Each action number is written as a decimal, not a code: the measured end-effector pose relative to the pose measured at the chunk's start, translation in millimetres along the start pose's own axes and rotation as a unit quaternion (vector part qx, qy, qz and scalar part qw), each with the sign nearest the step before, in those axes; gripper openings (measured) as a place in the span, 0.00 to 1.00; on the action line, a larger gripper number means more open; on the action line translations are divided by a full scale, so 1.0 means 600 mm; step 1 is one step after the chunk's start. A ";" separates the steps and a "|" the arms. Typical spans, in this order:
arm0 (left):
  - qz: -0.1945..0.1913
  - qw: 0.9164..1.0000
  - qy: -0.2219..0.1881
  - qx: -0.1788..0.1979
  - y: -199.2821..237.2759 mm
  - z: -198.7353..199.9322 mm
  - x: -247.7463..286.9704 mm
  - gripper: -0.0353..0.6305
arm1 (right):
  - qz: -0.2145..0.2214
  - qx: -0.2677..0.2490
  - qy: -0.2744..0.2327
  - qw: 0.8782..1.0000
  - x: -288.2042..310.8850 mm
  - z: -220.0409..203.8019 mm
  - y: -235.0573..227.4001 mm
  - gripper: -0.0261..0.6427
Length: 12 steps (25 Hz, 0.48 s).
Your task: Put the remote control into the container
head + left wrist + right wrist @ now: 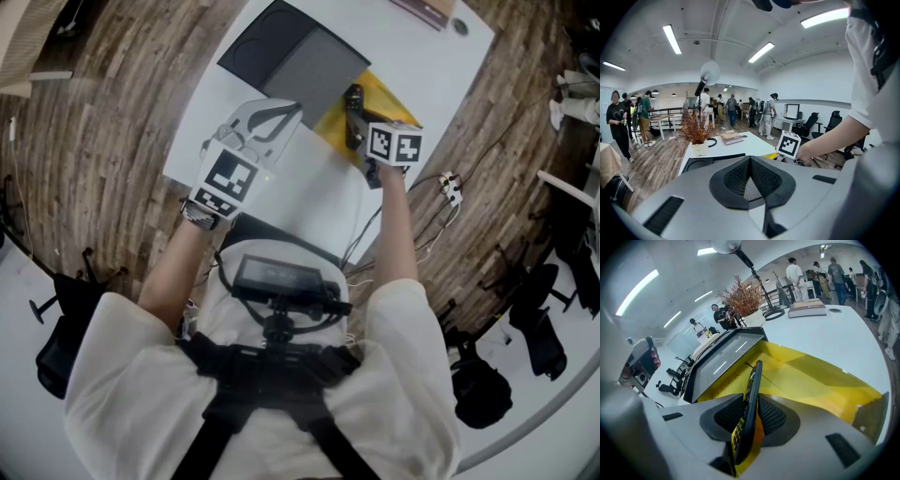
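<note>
Right arm stretched forward, the right gripper (354, 111) pinches the remote control (751, 394) edge-on over the yellow container (811, 376), a grip clear only in its own view. The left gripper (750, 180) points across the room, jaws together, empty.

Smooth yellow container (811, 380), wood-plank floor (94, 141)

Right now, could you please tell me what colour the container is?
The container is bright yellow, clearest in the right gripper view.
</note>
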<state>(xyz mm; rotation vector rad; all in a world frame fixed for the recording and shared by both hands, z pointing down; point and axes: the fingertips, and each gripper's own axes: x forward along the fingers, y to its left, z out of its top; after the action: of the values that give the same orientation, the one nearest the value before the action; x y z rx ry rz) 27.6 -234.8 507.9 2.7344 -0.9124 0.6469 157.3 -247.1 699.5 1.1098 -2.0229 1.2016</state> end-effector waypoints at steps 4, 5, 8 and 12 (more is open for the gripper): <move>0.001 1.000 0.001 0.000 0.002 -0.001 0.000 0.07 | -0.011 -0.006 -0.002 1.000 -0.001 0.002 -0.004 0.16; 0.001 1.000 0.001 0.000 0.002 -0.001 0.000 0.07 | -0.012 -0.007 -0.002 1.000 -0.001 0.003 -0.004 0.16; 0.001 1.000 0.001 0.000 0.001 -0.002 -0.001 0.07 | -0.015 -0.009 -0.003 1.000 -0.002 0.003 -0.004 0.16; 0.001 1.000 0.000 -0.001 0.000 -0.001 -0.002 0.07 | -0.019 -0.011 -0.001 1.000 -0.002 0.003 -0.004 0.16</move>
<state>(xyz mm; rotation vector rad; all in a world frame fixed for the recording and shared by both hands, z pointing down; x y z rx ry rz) 26.7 -234.1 507.9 2.7320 -0.9142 0.6459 159.9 -249.0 698.7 1.1329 -2.0039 1.1566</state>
